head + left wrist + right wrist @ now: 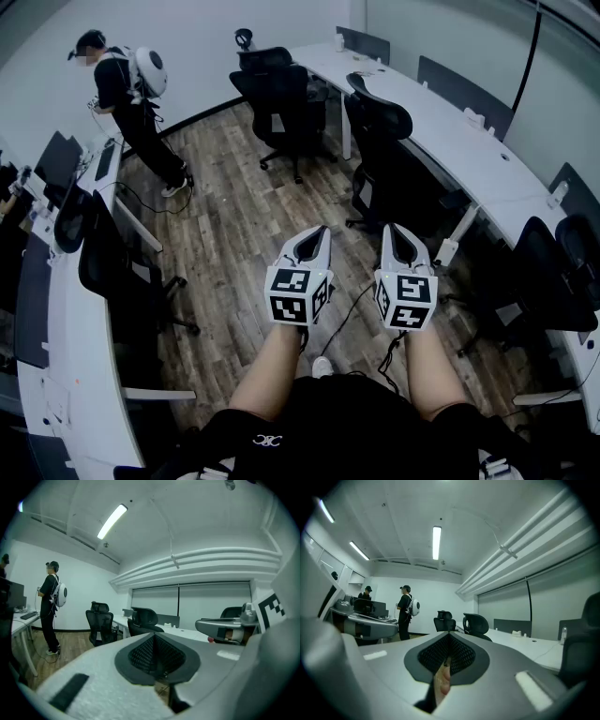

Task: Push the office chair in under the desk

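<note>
A black office chair point(380, 141) stands pulled out from the long white desk point(441, 117) on the right, a little ahead of me. It also shows in the left gripper view, chair point(143, 619), and in the right gripper view, chair point(477, 623). My left gripper point(314, 236) and right gripper point(405, 236) hang side by side over the wood floor, short of the chair and not touching it. In their own views the left gripper point(154, 657) and right gripper point(447, 657) have their jaws shut together with nothing held.
A second black chair point(281, 98) stands farther back by the desk's far end. A person with a white backpack point(131, 98) stands at the back left. Another white desk point(80, 319) with monitors and a chair point(112, 262) lines the left. More chairs point(553, 272) sit at the right.
</note>
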